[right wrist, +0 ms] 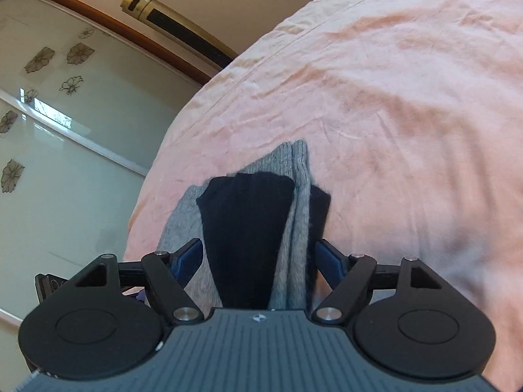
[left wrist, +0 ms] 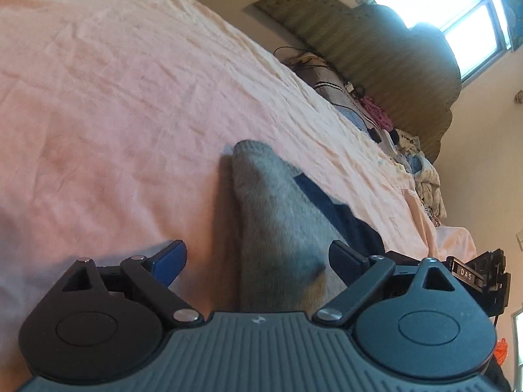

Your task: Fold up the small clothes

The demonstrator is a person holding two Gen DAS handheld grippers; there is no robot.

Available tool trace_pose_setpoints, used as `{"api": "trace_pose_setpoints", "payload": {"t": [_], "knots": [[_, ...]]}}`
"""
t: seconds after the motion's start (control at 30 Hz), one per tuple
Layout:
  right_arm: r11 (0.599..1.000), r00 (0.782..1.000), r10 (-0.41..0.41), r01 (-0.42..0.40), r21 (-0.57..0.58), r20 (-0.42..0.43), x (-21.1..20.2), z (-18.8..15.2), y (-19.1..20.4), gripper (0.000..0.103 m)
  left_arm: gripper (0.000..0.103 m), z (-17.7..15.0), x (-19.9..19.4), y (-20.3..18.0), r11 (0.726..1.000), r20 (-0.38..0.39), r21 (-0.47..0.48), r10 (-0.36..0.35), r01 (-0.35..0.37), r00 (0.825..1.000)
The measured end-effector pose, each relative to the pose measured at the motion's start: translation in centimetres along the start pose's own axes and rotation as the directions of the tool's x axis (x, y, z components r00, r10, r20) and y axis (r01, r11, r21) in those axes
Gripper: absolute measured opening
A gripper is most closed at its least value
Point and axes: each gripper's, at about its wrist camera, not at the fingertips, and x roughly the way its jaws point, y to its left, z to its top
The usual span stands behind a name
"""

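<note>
A grey sock [left wrist: 278, 215] with a dark navy part [left wrist: 336, 212] lies on the pink bedsheet [left wrist: 114, 114]. My left gripper [left wrist: 258, 258] is open, its fingers wide apart on either side of the sock's near end. In the right wrist view the same grey sock [right wrist: 295, 196] lies folded with the navy part [right wrist: 245, 228] on top. My right gripper [right wrist: 258, 256] is open, its blue-padded fingers [right wrist: 188, 258] straddling the sock without pinching it. The other gripper shows at the right edge of the left view [left wrist: 483, 274].
A green padded headboard [left wrist: 376, 52] and a heap of clothes and cables [left wrist: 392, 137] lie along the bed's far side. A window [left wrist: 457, 6] is above. In the right view, a glass wardrobe door [right wrist: 65, 114] and a gold tower unit [right wrist: 176, 23] stand beyond the bed edge.
</note>
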Motion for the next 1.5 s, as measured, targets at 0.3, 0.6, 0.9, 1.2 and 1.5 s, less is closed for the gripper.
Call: {"api": "trace_pose_setpoints", "payload": {"t": [0.3,0.6,0.9,1.2,1.5], "knots": [[0.973,0.993,-0.08,0.097,-0.21,0.089,1.6,-0.2,0.8,0.028,0.024,-1.1,1.1,-3.1,0.958,0.092,0.25,0.123,-0.143,0.988],[0.974,0.984,-0.021,0.059,-0.218,0.175,-9.5,-10.3,2.6,0.067,0.083,-12.7,-10.6,-6.6,0.749,0.38,0.571,0.121,-0.336,0.917],[0.909,0.982,-0.167,0.19,-0.37,0.093,-8.0,-14.9,4.8,0.044,0.065,-20.3,-9.7,-7.6,0.613,0.305,0.697,0.217,-0.373,0.927],[0.9,0.978,-0.199,0.207,-0.383,0.06,-8.5,-15.0,2.9,0.01,0.007,-19.0,-9.6,-5.0,0.75,0.263,0.557,0.247,-0.356,0.933],[0.953,0.982,-0.021,0.077,-0.294,0.19,-10.1,-6.4,5.8,0.073,0.007,-19.0,-9.5,-5.1,0.756,0.268,0.55,0.243,-0.355,0.933]]}}
